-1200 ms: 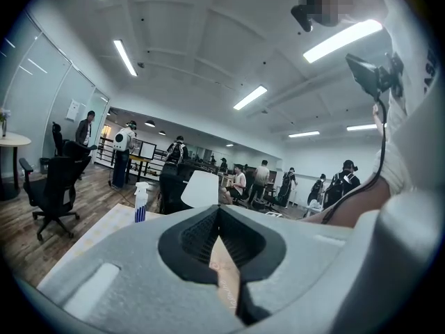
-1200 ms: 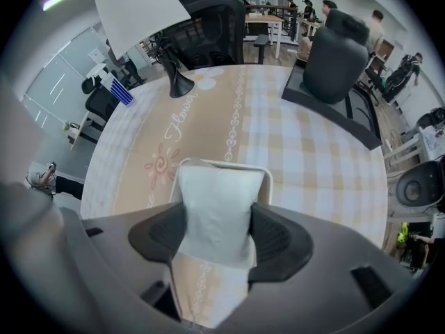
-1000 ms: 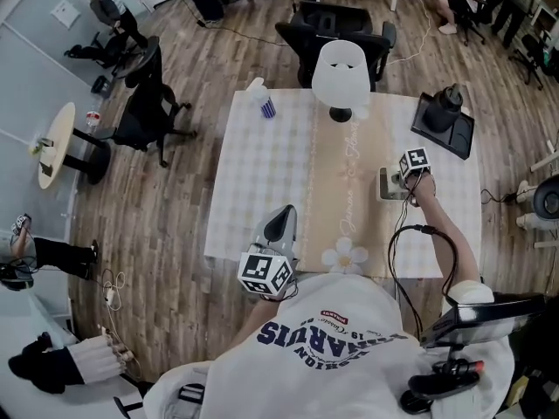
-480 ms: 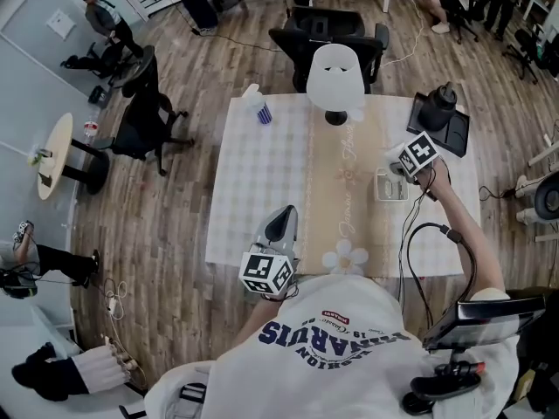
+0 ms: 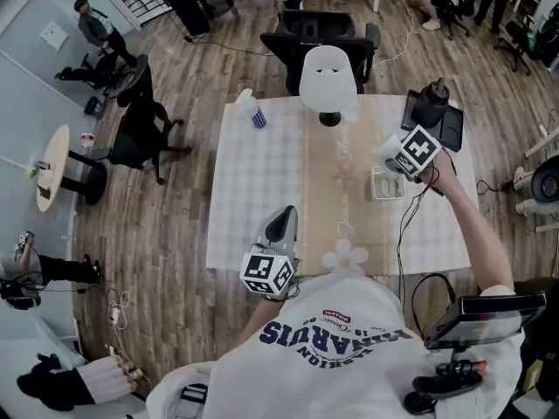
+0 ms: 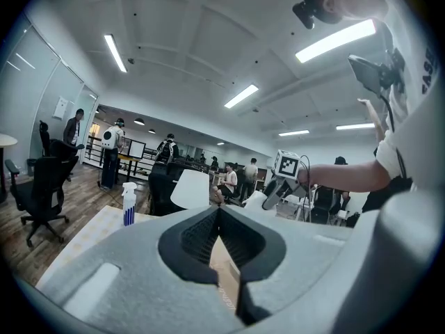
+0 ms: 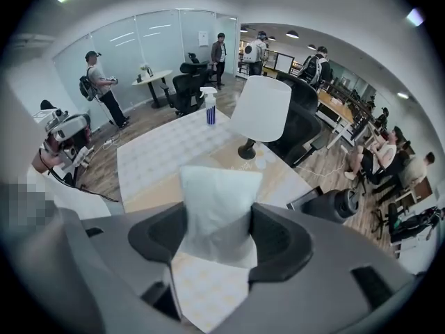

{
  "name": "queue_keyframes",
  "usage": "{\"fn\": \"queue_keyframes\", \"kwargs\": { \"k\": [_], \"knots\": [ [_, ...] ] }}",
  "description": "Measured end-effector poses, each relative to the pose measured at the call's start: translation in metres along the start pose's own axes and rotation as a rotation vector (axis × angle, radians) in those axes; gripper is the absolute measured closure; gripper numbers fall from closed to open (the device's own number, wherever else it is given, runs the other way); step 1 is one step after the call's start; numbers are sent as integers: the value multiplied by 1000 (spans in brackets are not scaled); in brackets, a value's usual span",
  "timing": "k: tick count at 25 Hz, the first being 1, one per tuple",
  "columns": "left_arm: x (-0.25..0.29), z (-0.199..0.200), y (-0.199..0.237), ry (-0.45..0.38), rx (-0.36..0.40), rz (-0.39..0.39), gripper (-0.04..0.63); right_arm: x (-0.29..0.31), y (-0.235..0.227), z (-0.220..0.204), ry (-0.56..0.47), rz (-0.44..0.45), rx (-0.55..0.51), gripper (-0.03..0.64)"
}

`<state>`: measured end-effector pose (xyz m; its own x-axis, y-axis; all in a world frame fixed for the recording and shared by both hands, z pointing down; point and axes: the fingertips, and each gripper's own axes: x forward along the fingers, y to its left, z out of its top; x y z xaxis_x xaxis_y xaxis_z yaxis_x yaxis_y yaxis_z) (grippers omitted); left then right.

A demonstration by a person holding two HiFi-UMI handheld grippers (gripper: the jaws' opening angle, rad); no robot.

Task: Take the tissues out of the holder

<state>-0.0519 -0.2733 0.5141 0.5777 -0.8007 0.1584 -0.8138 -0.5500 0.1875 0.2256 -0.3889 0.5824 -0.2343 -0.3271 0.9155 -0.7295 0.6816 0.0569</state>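
Looking over the bench (image 5: 262, 190), I find the holder (image 5: 387, 184) standing toward its right side. My right tongs (image 7: 217, 241) hang just above it, clamped on 1 tissue (image 7: 221, 193) that seems clear of the holder, so I judge the task partly done. Whether more tissues sit inside is too small to tell. My left tongs (image 6: 220, 218) are clenched on nothing, near the bench's front edge.

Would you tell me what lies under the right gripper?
The right gripper clamps a white tissue, which covers the table straight below. In the head view, the tissue holder stands on the table beside it; its contents cannot be made out.
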Motion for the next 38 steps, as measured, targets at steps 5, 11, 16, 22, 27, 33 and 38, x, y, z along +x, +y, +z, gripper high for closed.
{"fn": "queue_keyframes", "kwargs": {
  "k": [5,11,16,22,27,33,38],
  "knots": [
    [2,-4,-1,6,-1,-9,595,3,-7,-15,23,-33,6,330],
    [8,-3,-14,22,7,-59,595,-9,-19,-49,49,-67,68,328],
    [20,-6,-34,35,21,-132,595,-13,-37,-100,80,-105,167,328],
    [32,-7,-53,49,35,-211,595,-9,-55,-180,148,-145,318,328],
    [33,-7,-63,55,44,-245,595,9,-52,-237,188,-153,440,328],
    [33,-6,-65,61,46,-250,595,48,-46,-283,218,-133,558,328],
    [33,-6,-62,61,52,-243,595,91,-41,-310,269,-118,614,327]
  ]
}}
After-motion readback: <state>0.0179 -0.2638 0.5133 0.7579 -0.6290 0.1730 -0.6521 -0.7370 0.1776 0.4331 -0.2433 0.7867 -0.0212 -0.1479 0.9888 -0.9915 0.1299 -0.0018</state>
